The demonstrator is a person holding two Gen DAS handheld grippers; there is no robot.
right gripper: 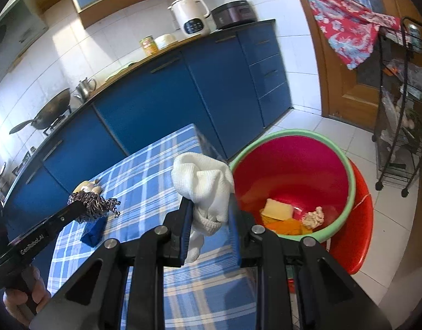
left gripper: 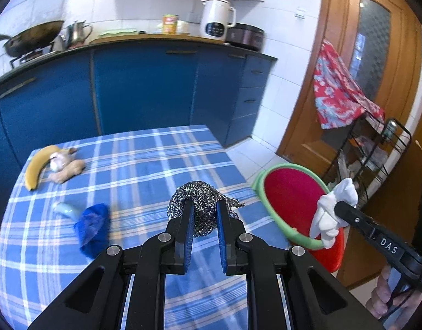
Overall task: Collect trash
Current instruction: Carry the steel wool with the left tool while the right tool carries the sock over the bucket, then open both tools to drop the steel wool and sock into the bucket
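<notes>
My left gripper (left gripper: 204,206) is shut on a steel wool scrubber (left gripper: 202,192), held above the blue checked tablecloth (left gripper: 145,165). My right gripper (right gripper: 209,206) is shut on a crumpled white cloth (right gripper: 204,184), held at the table's right edge beside the red basin (right gripper: 293,170) with a green rim. The basin holds a yellow sponge (right gripper: 276,209), orange scraps and a beige lump (right gripper: 314,217). On the table lie a crumpled blue wrapper (left gripper: 91,225), a pale blue tube (left gripper: 66,209), a banana (left gripper: 37,165), garlic and ginger (left gripper: 66,169). The left wrist view shows the right gripper (left gripper: 338,206) with the white cloth (left gripper: 331,214) over the basin (left gripper: 290,195).
Blue kitchen cabinets (left gripper: 145,88) run behind the table, with a wok (left gripper: 32,38), kettle (left gripper: 217,19) and rice cooker on the counter. A black wire rack (right gripper: 403,110) and a wooden door (right gripper: 345,77) with a red patterned cloth (right gripper: 345,19) stand at the right. White floor tiles surround the basin.
</notes>
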